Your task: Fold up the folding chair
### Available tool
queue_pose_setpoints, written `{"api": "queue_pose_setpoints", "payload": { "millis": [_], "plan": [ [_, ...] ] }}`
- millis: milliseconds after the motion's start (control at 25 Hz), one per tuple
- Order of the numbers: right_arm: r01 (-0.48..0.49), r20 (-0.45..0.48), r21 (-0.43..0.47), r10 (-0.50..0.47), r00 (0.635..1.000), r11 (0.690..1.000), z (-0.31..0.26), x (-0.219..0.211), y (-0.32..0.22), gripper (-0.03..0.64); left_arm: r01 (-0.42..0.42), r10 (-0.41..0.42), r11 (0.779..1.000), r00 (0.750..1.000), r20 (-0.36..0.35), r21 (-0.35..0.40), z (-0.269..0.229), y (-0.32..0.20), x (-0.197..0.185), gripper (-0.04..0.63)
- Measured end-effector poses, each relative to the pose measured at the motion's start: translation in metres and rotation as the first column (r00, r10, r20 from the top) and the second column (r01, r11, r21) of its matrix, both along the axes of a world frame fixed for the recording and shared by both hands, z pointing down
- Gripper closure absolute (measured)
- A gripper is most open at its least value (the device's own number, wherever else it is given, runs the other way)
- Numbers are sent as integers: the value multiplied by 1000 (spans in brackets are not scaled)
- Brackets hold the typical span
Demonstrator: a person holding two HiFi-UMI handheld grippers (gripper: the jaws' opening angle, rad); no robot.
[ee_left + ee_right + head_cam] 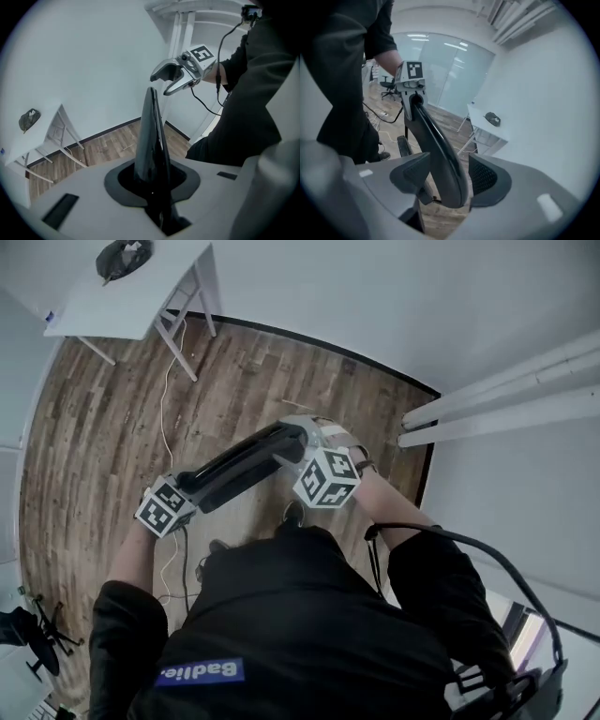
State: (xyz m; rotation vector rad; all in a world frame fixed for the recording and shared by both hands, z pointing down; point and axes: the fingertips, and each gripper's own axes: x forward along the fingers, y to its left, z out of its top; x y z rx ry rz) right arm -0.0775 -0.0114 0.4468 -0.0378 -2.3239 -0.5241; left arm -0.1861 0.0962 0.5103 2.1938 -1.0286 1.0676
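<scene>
Two hand-held grippers, one black folding chair (pixel 239 465), lifted above the floor (pixel 112 409). Left hand-held gripper (pixel 190 487) clamped its near-left edge; right hand-held gripper (pixel 160 84) straddled it, jaws apart. Folding seemingly underway; next: re-grip, press flat.

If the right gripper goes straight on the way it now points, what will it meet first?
The black chair panel, most likely: it already lies between the open jaws of the right gripper and runs ahead to the left gripper, which is shut on its far end.
</scene>
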Motion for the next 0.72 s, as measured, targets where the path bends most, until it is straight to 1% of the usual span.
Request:
{"api": "queue_pose_setpoints", "payload": {
  "millis": [80,120,200,320,360,440,520,560,720],
  "plan": [
    [105,-67,17,-103,992,994,10,-5,-9,391,4,-4,1000,1000,17,-8,1,-3,2,520],
    [154,-110,13,-152,982,988,17,-8,-11,391,9,-9,1000,1000,25,-9,2,-4,2,522],
    [242,-198,0,-238,951,970,33,-14,-10,391,15,-15,1000,999,34,-11,3,-4,0,522],
    [347,-306,-18,-335,891,938,52,-24,-6,393,-6,6,1000,999,34,-16,6,-1,-1,522],
    [379,-340,-35,-368,866,925,58,-27,-3,394,-20,21,1000,999,35,-16,6,0,-2,522],
    [441,-403,-76,-432,807,894,70,-31,6,424,-48,49,999,998,40,-18,5,2,-6,522],
    [479,-443,-108,-474,761,871,78,-35,12,497,-67,68,997,997,42,-22,4,3,-10,522],
    [485,-454,-122,-483,748,866,79,-37,13,507,-73,74,997,996,41,-27,3,2,-12,522],
    [476,-483,-162,-490,726,865,77,-48,8,529,-62,64,997,998,29,-54,1,-3,-25,525]
  ]
}}
